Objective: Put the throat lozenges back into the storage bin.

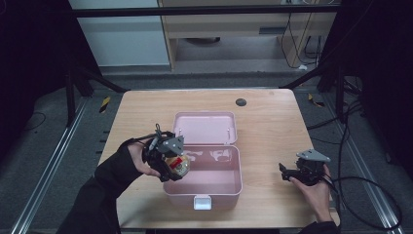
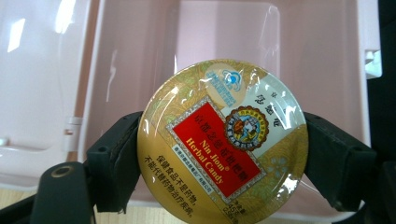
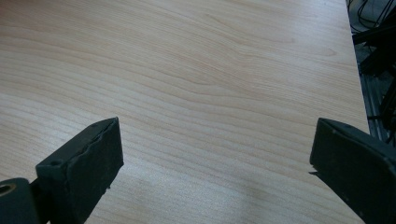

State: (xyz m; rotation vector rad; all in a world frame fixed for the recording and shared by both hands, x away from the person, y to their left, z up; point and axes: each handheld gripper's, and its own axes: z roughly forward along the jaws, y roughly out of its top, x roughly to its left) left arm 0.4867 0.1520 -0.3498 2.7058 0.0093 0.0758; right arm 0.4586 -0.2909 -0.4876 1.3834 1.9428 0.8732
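A: So, how far along is this?

B: About halfway, I'd judge. The left gripper [image 1: 171, 165] has the candy tin [image 2: 223, 140] clamped between its 2 jaws and holds it at the left wall of the open pink box [image 1: 229, 191], over the rim. Picking up looks done; lowering it inside and letting go is left.

A: Is the box ready for it?

B: Yes. Its lid [image 1: 206, 127] lies flat open toward the table's far edge, and the inside of the box looks bare, apart from reflections. The box sits near the middle of the table [image 1: 263, 122], its white latch [image 1: 202, 202] toward the near edge.

A: What does the tin look like?

B: Round and flat, gold, glossy under a clear wrap, with a red label reading "Nin Jiom Herbal Candy" and a round emblem beside it. The pads [image 2: 116, 158] press on its rim from both sides.

A: And the other hand?

B: The right gripper [image 1: 286, 171] rests near the table's right edge, jaws spread wide with nothing between them, just bare wood below.
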